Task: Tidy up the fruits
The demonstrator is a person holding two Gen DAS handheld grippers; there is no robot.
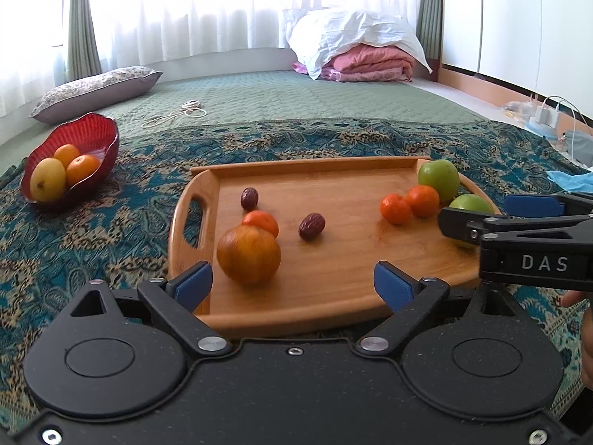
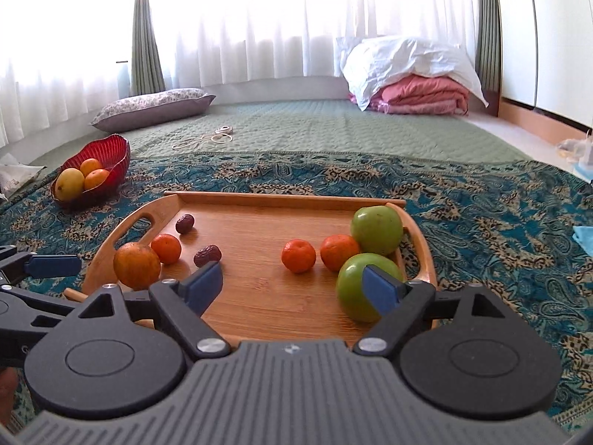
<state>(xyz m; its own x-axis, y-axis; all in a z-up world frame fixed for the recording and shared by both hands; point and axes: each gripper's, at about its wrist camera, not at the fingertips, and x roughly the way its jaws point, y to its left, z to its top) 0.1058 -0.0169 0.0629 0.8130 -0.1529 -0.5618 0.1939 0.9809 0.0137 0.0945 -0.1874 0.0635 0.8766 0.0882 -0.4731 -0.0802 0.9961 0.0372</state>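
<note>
A wooden tray lies on the patterned cloth. On it are a large orange fruit, a small mandarin behind it, two dark dates, two mandarins and two green apples. A red bowl at far left holds a yellow fruit and two oranges. My left gripper is open and empty above the tray's near edge. My right gripper is open, its right finger in front of the near apple.
A green quilted mat with a white cable lies beyond the cloth. A flowered pillow is at far left and folded bedding at the back right. Chargers and bags sit at the right edge.
</note>
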